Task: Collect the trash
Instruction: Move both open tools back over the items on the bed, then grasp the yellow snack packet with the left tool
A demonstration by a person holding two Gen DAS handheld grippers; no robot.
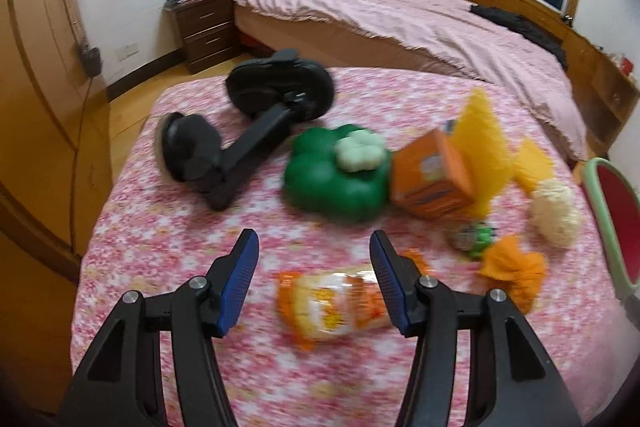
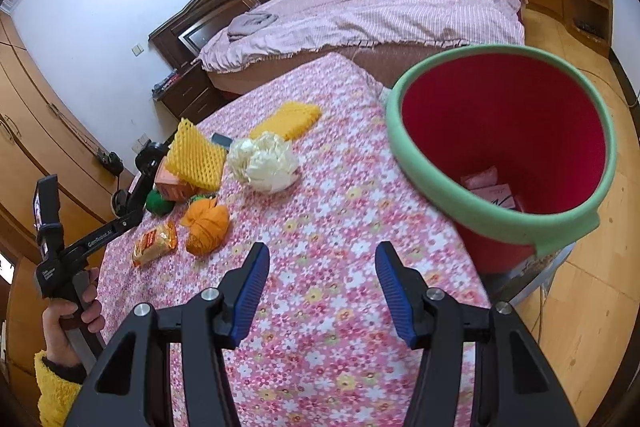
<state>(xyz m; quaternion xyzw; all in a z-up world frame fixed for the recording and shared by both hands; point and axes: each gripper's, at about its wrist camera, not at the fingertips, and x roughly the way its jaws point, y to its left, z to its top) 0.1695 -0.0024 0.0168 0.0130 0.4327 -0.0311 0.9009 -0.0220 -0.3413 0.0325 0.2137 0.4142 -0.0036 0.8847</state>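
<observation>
Left gripper [image 1: 314, 283] hangs over the flowered tablecloth [image 1: 168, 247] with its jaws spread – an orange snack packet [image 1: 334, 307] lies on the cloth between them, pads not touching it. Right gripper [image 2: 322, 291] is also spread, nothing between its jaws, only bare cloth below. Red bin [image 2: 504, 155] with a green rim stands just beside the table edge, a few pink packets at its bottom. More trash on the table – orange crumpled bag [image 2: 206, 227], white wad [image 2: 264, 161], yellow foam net [image 2: 196, 157], orange box [image 1: 434, 175], green toy [image 1: 336, 173]. A hand [image 2: 70, 323] in a yellow sleeve holds the left tool.
</observation>
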